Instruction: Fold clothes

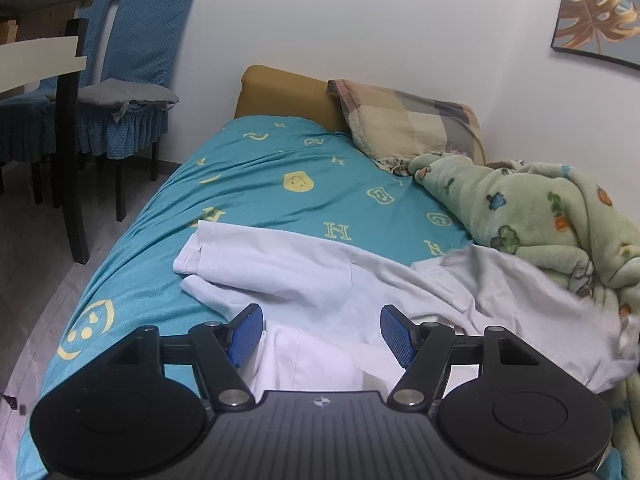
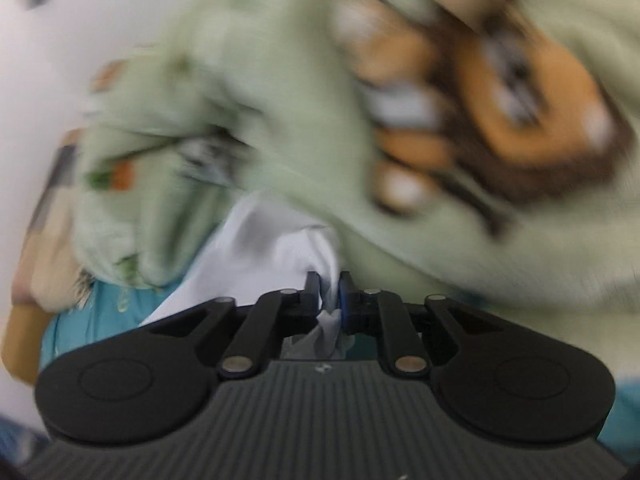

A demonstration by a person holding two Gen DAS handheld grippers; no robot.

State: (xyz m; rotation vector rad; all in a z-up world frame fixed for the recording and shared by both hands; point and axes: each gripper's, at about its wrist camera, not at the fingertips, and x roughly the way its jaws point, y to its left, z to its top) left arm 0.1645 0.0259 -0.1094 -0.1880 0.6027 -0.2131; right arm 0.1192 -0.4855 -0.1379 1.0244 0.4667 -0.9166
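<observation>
Nearest in the left wrist view, the left gripper [image 1: 322, 332] hangs over the white garment [image 1: 320, 280] with its blue fingers [image 1: 246, 334] spread wide and nothing between them. This garment lies crumpled across the near part of the bed [image 1: 256, 176]; one folded sleeve end reaches toward 10 o'clock and stops a little before the left bed edge, where the teal sheet drops down to the grey floor [image 1: 28, 280]. Beyond the garment, toward 12 o'clock, the sheet is bare and gives free room. On it yellow smiling faces and the letter H can be read. At 2 o'clock a green fleece blanket [image 1: 552, 224] is heaped on the garment's right side, and a checked pillow [image 1: 412, 124] leans near the wall behind it. Blue covered chairs [image 1: 136, 76] stand at 10 o'clock, well apart.

In the blurred right wrist view, the right gripper [image 2: 329, 288] has its fingers pinched on a bunch of the white garment [image 2: 276, 240], just beside the green blanket [image 2: 280, 92].
</observation>
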